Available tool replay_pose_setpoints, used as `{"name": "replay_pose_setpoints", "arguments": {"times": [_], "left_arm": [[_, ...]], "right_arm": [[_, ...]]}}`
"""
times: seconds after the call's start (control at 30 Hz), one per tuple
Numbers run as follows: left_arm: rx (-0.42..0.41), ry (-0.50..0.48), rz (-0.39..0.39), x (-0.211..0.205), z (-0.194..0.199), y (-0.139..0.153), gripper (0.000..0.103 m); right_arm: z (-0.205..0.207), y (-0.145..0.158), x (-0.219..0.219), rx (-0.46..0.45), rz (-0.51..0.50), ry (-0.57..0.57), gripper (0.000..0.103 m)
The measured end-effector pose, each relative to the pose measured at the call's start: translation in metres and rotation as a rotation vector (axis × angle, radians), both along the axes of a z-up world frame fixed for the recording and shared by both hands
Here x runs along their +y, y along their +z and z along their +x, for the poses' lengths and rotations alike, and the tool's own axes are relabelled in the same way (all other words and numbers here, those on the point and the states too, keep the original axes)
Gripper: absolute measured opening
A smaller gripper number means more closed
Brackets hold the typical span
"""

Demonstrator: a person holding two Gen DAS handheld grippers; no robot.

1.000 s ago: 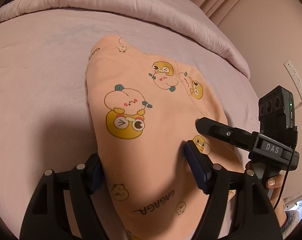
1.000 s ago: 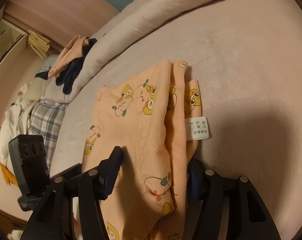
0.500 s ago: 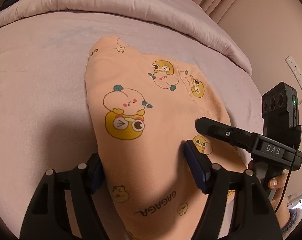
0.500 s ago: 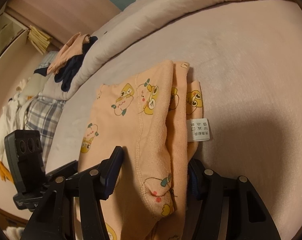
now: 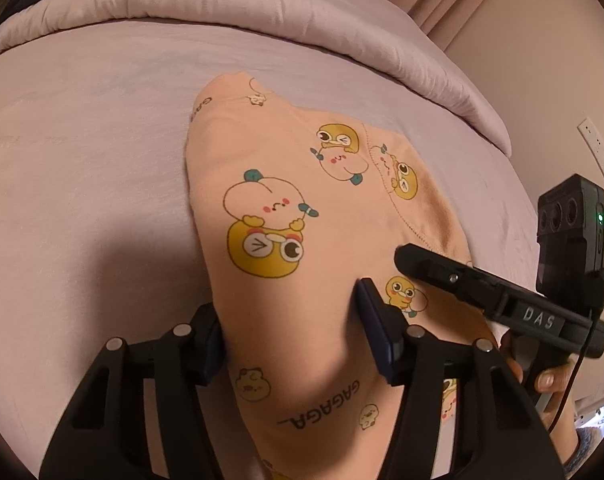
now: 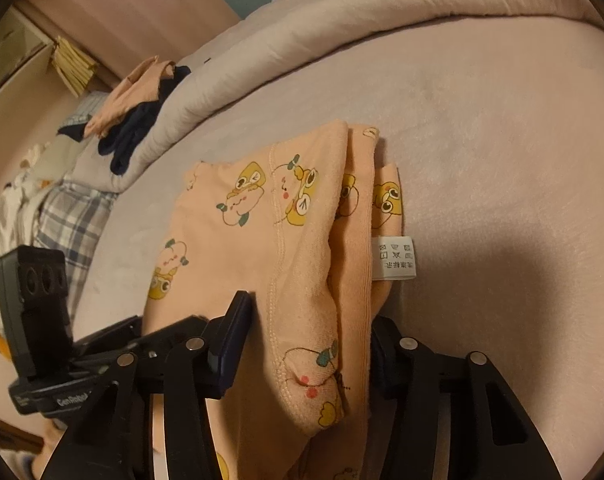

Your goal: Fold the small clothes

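A folded peach garment (image 5: 302, 248) printed with cartoon ducks lies on a pale lilac bed (image 5: 81, 168), its near end reaching toward the bed's front edge. The left gripper (image 5: 289, 320) straddles that near end, its fingers (image 5: 376, 328) closing on the cloth between them and pressing into it. The right gripper (image 6: 310, 328) straddles the garment's right-hand layers, its fingers (image 6: 233, 336) likewise closing and bearing on the folds.

A rolled duvet (image 5: 261, 24) runs along the bed's far edge. In the right wrist view, a heap of peach and navy clothes (image 6: 137, 112) sits on the duvet toward the bed's far left corner, with a plaid item (image 6: 65, 224) and white cloth beyond; their shapes are hard to make out. A white power strip (image 5: 598, 152) hangs on the wall at the right, partly cut off.

The garment's near end is hidden under both grippers. A hand (image 5: 542, 376) shows only in part below the right gripper's body.

Readable writing: "GAGAGA" on the cloth, "DAS" on the right gripper, "GenRobot" partly legible on the left. A white care label (image 6: 394, 258) carries symbols and characters too small to read.
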State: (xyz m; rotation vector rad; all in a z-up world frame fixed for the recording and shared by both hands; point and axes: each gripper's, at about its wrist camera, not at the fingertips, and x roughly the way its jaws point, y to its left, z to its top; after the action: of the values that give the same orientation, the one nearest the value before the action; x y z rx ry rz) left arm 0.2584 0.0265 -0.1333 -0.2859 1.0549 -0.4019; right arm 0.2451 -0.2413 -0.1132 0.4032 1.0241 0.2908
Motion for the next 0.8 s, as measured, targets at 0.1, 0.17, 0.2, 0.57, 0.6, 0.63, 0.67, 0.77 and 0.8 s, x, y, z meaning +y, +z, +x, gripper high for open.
{"name": "replay_pose_setpoints", "arguments": {"times": [0.1, 0.17, 0.2, 0.57, 0.6, 0.63, 0.67, 0.77, 0.8], "left_arm": [[-0.003, 0.001, 0.001, 0.001, -0.001, 0.001, 0.054], [-0.003, 0.001, -0.002, 0.001, -0.001, 0.0, 0.051], [-0.004, 0.002, 0.0, 0.001, 0.0, 0.0, 0.051], [-0.013, -0.003, 0.01, 0.0, -0.002, 0.004, 0.041], [-0.014, -0.002, 0.012, 0.0, -0.002, 0.004, 0.04], [-0.014, -0.003, 0.015, -0.001, -0.002, 0.005, 0.039], [-0.015, -0.002, 0.016, -0.001, -0.002, 0.005, 0.038], [-0.015, -0.002, 0.012, -0.001, -0.002, 0.006, 0.036], [-0.017, -0.001, 0.011, -0.001, -0.001, 0.006, 0.035]], "right_arm": [[0.0, 0.003, 0.005, -0.008, -0.044, 0.005, 0.047], [0.0, 0.003, 0.005, -0.012, -0.059, 0.004, 0.044], [0.0, 0.004, 0.006, -0.016, -0.065, 0.003, 0.042], [-0.006, 0.01, 0.015, -0.061, -0.163, -0.001, 0.031], [-0.007, 0.011, 0.016, -0.069, -0.173, -0.003, 0.03], [-0.008, 0.012, 0.018, -0.075, -0.182, -0.004, 0.03], [-0.008, 0.012, 0.019, -0.078, -0.19, -0.005, 0.03], [-0.01, 0.013, 0.019, -0.084, -0.204, -0.007, 0.029], [-0.01, 0.013, 0.018, -0.086, -0.207, -0.008, 0.029]]}}
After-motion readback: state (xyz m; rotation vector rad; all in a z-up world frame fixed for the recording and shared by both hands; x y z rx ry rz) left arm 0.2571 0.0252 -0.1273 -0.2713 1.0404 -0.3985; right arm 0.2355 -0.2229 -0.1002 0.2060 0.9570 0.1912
